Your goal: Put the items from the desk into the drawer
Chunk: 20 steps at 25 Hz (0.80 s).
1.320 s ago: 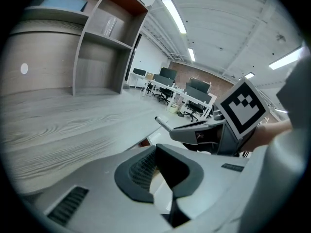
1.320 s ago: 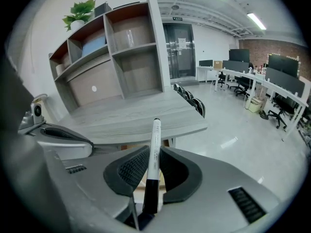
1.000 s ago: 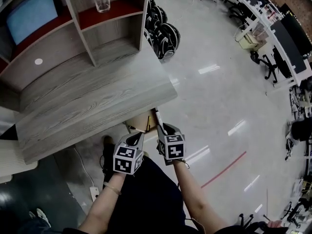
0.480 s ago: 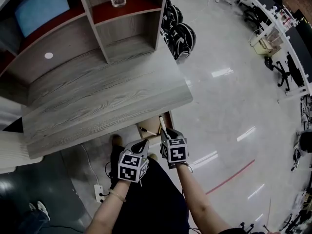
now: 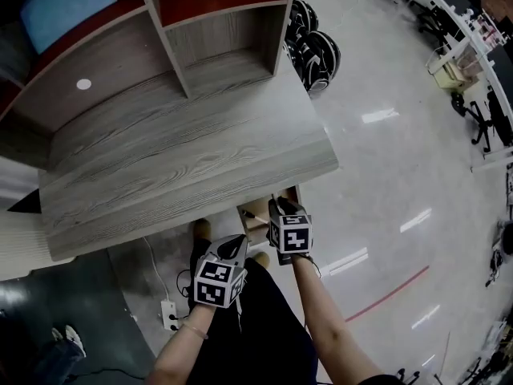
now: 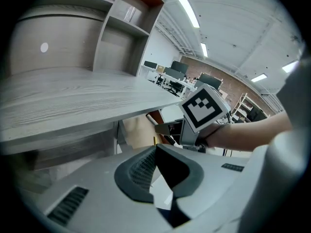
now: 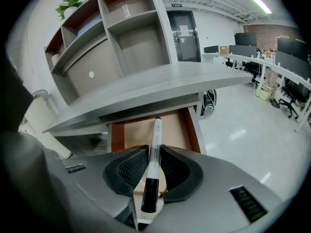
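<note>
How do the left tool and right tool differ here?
The right tool clamps a marker pen; the left tool is shut, empty. The right tool reaches over the open drawer; the left tool sits further back from the desk. Both point toward the desk.

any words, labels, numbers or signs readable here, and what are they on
Nothing reads clearly.
Print on the marker in the right gripper: too small.
Green sign above the door: blurred.
Papers on the door: blurred.
Square-marker cubes: patterns, no letters.
</note>
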{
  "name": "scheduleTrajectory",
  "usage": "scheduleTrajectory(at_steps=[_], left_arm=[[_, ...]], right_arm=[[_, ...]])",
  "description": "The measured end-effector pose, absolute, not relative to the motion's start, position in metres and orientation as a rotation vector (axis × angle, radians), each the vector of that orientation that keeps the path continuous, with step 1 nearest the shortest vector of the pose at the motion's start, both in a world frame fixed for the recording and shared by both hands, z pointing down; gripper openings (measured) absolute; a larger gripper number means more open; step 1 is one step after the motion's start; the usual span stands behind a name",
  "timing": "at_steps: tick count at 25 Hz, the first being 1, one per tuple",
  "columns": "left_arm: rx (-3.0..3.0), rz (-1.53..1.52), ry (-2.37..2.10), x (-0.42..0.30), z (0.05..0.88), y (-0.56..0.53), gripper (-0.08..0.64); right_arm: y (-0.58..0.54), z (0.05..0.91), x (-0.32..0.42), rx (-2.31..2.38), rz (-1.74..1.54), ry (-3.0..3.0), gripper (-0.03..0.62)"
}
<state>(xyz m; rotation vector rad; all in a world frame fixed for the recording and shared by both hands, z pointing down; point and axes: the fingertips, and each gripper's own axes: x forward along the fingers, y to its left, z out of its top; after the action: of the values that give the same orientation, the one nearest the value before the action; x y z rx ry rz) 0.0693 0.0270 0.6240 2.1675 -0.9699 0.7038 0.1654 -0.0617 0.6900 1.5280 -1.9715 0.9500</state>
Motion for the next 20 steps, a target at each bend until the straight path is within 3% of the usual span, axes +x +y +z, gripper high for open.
scheduleTrajectory(at_steps=[1, 3, 4, 10, 12, 15, 20], left_arm=[[2.164, 0.705, -0.969, 0.069, 0.625, 0.028, 0.029], [2.160, 0.708, -0.964, 0.070, 0.627, 0.030, 0.029], [2.160, 0.709, -0.961, 0.071, 0.626, 0.030, 0.029], [2.180, 0.711, -0.940, 0.082, 0.619, 0.028, 0.029], [2.188, 0.709, -0.936, 0.086, 0.618, 0.027, 0.029], [2.197, 0.713, -0.927, 0.090, 0.619, 0.026, 0.029], [2.214, 0.715, -0.912, 0.099, 0.616, 0.029, 0.029]], right_arm=[[-0.065, 0.691, 0.163, 1.516, 0.954, -1.981, 0.074], [-0.067, 0.690, 0.158, 1.482, 0.970, -2.010, 0.182], [-0.067, 0.689, 0.156, 1.472, 0.977, -2.024, 0.195], [-0.050, 0.685, 0.164, 1.485, 1.026, -2.025, 0.194], [-0.044, 0.684, 0.170, 1.500, 1.040, -2.016, 0.160], [-0.041, 0.679, 0.176, 1.544, 1.033, -2.016, -0.005], [-0.032, 0.663, 0.179, 1.586, 1.050, -2.063, -0.006]])
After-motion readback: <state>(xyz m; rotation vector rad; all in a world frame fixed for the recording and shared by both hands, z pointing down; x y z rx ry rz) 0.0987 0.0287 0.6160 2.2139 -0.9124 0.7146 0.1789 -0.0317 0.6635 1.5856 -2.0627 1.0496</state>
